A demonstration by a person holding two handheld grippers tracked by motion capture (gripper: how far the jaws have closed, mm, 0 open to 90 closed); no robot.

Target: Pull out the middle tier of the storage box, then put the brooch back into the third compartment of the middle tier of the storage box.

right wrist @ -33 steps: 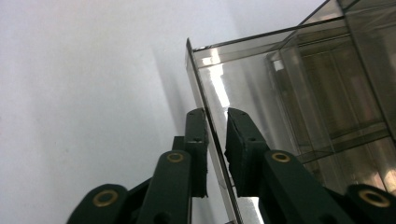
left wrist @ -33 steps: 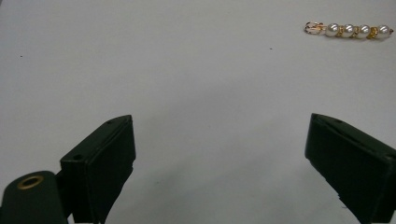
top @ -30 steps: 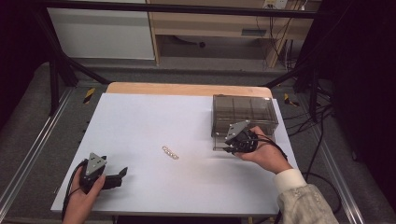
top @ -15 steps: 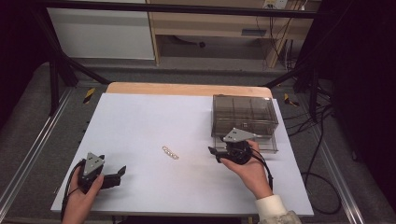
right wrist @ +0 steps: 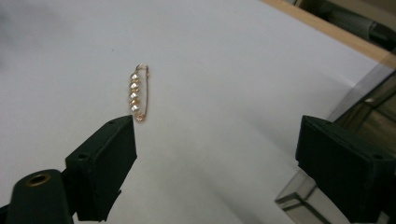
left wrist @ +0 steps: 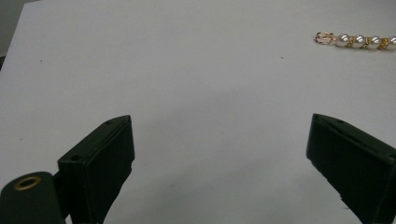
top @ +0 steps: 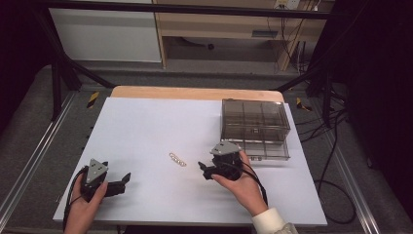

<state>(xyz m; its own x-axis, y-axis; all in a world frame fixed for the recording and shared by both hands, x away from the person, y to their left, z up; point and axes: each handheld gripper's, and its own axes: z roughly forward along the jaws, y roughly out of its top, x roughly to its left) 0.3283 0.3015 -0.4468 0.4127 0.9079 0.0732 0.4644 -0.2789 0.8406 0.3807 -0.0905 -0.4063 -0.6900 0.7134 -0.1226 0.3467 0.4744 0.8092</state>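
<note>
High view: pearl pin point(top: 178, 159) lies bare on the white table point(top: 146, 122), between my grippers, nearer the right gripper point(top: 203, 170), whose jaws have just been opening, nothing between them.

Left gripper view: left gripper point(left wrist: 219, 163) apart, empty.

Right gripper view: pin sits off-centre left; I should swing left to straddle it before closing.

One pearl brooch pin point(top: 178, 159), centre of the high view: gold-coloured wire with five pearls in a row, counted in the right gripper view point(right wrist: 137, 94).

One smoky clear plastic compartment box point(top: 254, 119), right of centre in the high view, with one drawer point(top: 265, 149) pulled out at its lower edge.

One white table mat point(top: 146, 122).

Two handheld grippers: left gripper point(top: 124, 179), lower left; right gripper point(top: 203, 170), lower centre. Two black jaws apiece.

Two hands.
</note>
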